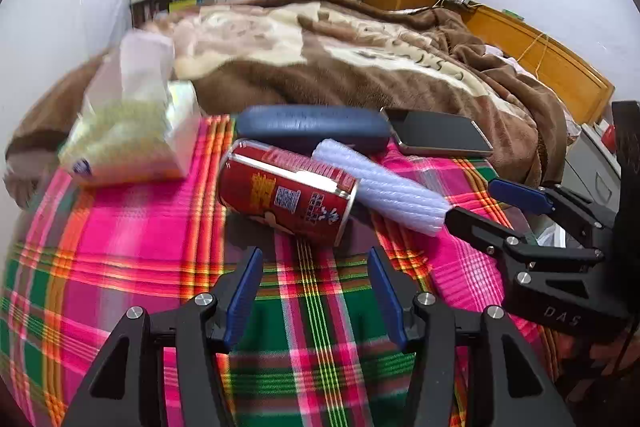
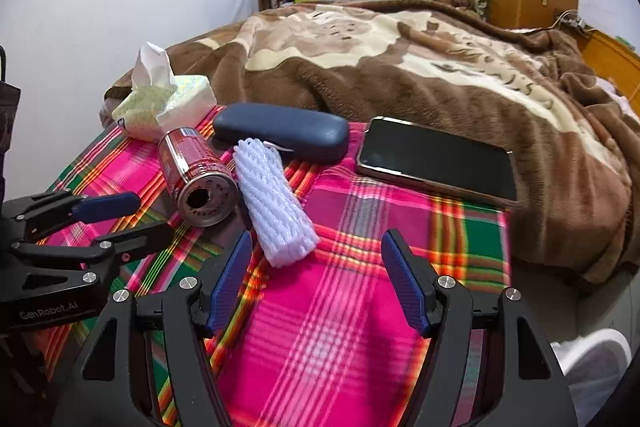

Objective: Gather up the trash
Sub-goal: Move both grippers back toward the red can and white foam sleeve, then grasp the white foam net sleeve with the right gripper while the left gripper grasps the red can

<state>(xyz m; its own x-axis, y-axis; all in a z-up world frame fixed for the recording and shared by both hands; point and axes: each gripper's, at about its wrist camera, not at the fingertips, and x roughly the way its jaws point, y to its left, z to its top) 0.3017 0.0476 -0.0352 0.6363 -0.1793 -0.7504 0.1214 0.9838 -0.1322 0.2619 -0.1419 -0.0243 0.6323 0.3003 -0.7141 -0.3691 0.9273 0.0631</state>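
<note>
A red drink can (image 1: 286, 193) lies on its side on the plaid cloth (image 1: 140, 239), seen end-on in the right wrist view (image 2: 196, 177). A white foam net sleeve (image 1: 384, 187) lies beside it, also shown in the right wrist view (image 2: 274, 203). My left gripper (image 1: 316, 291) is open and empty, just short of the can. My right gripper (image 2: 316, 279) is open and empty, its left finger close to the sleeve's near end. Each gripper shows in the other's view, the right one (image 1: 476, 201) and the left one (image 2: 136, 215).
A dark blue glasses case (image 2: 282, 133), a phone (image 2: 438, 159) and a tissue pack (image 2: 164, 103) also lie on the plaid cloth (image 2: 332, 327). A brown blanket (image 2: 400, 67) covers the bed behind. A wooden headboard (image 1: 540, 59) stands at the right.
</note>
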